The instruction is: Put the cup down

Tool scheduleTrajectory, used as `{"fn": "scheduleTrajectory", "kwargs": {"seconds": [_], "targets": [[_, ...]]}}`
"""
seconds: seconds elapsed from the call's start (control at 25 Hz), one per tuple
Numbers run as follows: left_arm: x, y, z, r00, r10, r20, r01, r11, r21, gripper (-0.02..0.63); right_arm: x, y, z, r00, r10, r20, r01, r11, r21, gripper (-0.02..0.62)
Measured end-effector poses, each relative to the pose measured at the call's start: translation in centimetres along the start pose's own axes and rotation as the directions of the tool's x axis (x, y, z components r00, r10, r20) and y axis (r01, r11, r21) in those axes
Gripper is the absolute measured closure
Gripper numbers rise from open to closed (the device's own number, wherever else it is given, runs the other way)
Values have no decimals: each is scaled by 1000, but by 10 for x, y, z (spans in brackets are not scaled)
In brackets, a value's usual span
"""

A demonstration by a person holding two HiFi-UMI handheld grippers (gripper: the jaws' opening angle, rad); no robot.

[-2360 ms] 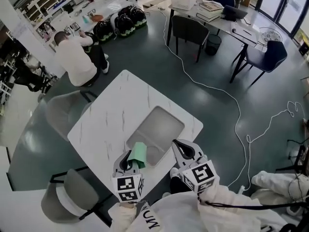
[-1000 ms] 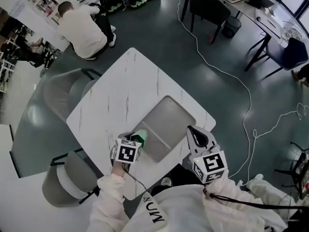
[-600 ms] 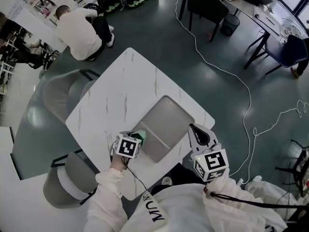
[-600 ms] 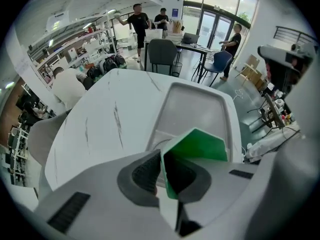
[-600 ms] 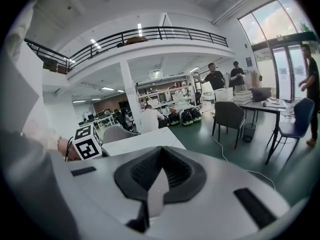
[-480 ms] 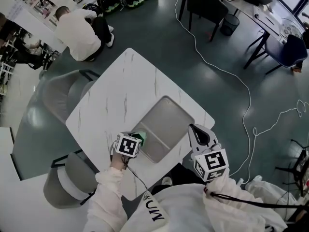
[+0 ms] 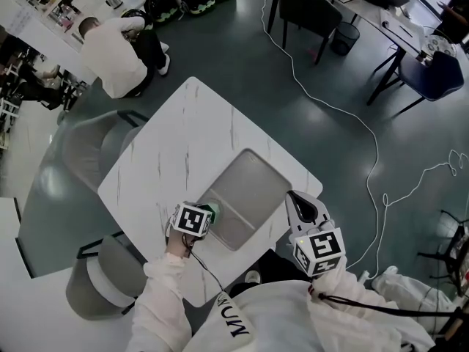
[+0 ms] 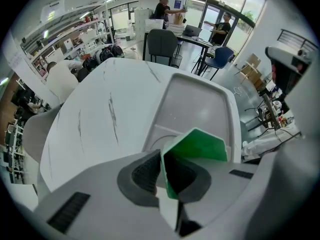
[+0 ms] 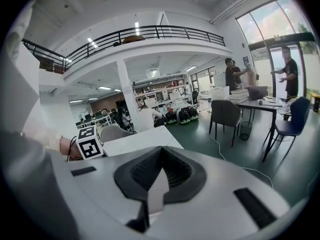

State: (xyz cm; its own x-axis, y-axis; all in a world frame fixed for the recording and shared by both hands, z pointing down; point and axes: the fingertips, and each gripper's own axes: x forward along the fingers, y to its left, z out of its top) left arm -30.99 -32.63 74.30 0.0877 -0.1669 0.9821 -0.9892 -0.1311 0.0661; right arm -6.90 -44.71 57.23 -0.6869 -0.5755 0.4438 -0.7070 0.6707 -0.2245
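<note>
A green cup (image 8: 200,146) hangs over the near left corner of the grey tray (image 8: 200,99), with my left gripper (image 8: 162,171) shut on its wall. Whether the cup's base touches the tray I cannot tell. In the head view only a sliver of the cup (image 7: 211,211) shows past the left gripper (image 7: 201,215) and its marker cube. My right gripper (image 7: 299,202) is off the table's near right edge, above the floor. In its own view the right gripper (image 9: 160,169) is shut with nothing between the jaws.
The tray (image 7: 249,196) sits on a white marble table (image 7: 183,152). Grey chairs (image 7: 88,149) stand at the table's left and near left. A white cable (image 7: 352,138) runs across the floor on the right. A crouching person (image 7: 117,50) is far left.
The left gripper has swung from pointing forward over the tray to tipping down at the tray's near left corner, and the cup is now mostly hidden under its cube. The right gripper has barely moved.
</note>
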Motion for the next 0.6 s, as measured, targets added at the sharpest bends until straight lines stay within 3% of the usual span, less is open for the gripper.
{"fn": "scheduleTrajectory", "kwargs": {"seconds": [0.6], "targets": [[7,5,1,1000,-21,13,22,998,-66,580,-2,-9,-13,1000,-16,-22,16,1000,19,589]]}}
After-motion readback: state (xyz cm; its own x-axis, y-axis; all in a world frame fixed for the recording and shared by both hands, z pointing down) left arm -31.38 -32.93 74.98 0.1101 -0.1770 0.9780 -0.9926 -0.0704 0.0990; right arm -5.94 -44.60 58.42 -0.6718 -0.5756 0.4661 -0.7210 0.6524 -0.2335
